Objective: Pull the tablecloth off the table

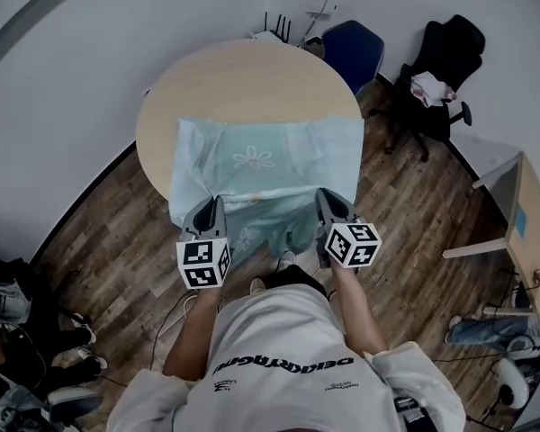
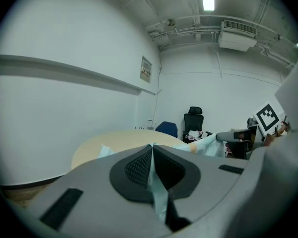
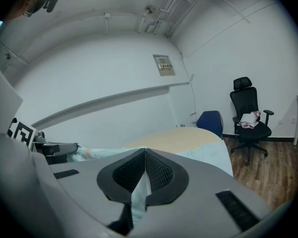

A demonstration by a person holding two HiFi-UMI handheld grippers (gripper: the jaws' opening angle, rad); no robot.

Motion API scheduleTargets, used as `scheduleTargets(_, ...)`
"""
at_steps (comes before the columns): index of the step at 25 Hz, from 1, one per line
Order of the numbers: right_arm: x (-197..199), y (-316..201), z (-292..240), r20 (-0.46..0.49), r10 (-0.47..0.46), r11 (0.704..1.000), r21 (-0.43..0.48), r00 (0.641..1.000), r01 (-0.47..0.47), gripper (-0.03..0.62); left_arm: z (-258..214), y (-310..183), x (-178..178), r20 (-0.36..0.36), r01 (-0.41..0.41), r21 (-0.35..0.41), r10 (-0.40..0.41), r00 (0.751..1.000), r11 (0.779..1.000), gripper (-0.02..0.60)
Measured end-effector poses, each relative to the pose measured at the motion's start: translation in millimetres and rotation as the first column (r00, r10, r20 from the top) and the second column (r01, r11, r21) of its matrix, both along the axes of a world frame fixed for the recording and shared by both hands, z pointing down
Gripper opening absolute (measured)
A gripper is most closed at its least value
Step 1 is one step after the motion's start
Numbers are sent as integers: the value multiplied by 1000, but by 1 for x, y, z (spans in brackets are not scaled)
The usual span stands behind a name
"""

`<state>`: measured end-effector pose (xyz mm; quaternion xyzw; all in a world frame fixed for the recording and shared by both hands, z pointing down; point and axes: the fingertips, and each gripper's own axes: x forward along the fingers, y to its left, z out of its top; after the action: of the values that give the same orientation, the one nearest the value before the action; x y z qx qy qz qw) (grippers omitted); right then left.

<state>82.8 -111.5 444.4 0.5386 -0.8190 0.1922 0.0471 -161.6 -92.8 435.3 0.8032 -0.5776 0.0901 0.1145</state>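
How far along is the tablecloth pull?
Done: left gripper and right gripper are both shut on the near edge of the pale green floral tablecloth; the far half of the round wooden table lies bare. In hand: the pull. Left: cloth covers the near half and must come fully off.

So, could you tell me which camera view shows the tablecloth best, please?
The head view: it shows the tablecloth spread over half the table, left gripper and right gripper shut on its front edge. Each gripper view shows only a pinched strip between its jaws.
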Motion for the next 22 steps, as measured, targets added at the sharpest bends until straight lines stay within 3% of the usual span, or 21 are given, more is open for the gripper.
scheduleTargets(10,-8,51,-26,-34,8,998,65,999,-5,32,-26,51,-9,-13,23,71,-22,1000,997,15)
scheduleTargets(22,1,83,-63,-10,0,988,157,1000,1,32,-61,85,-1,-17,53,169,-50,999,984,15)
